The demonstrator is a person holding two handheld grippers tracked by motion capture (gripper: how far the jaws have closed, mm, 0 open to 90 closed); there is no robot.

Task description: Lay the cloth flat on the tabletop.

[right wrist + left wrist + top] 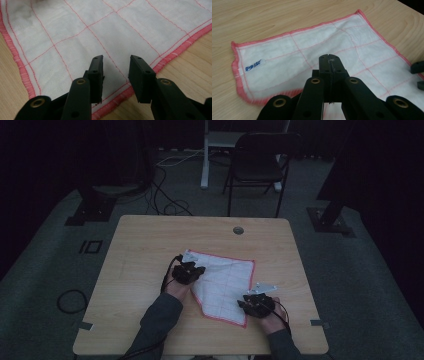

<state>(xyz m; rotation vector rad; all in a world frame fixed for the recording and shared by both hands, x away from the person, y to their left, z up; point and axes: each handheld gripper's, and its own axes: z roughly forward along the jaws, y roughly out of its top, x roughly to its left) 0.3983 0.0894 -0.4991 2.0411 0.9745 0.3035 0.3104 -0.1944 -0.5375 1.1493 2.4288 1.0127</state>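
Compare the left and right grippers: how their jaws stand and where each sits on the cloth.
The left gripper has its jaws shut, a wisp of fibre between them; the right gripper stands open. The left sits at the cloth's left edge, the right at its near edge. Both are black, hand-held and over the red-bordered cloth.

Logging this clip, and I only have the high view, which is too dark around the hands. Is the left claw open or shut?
Observer: Shut. In the left gripper view the left claw has its jaws pressed together above the cloth. I cannot tell whether they pinch any fabric.
Operator: And the right one?
Observer: The right claw is open, with its jaws apart over the cloth's red hem where it meets the table.
Operator: Any marking on the cloth?
Observer: A small white label with blue print, close to one hemmed corner.
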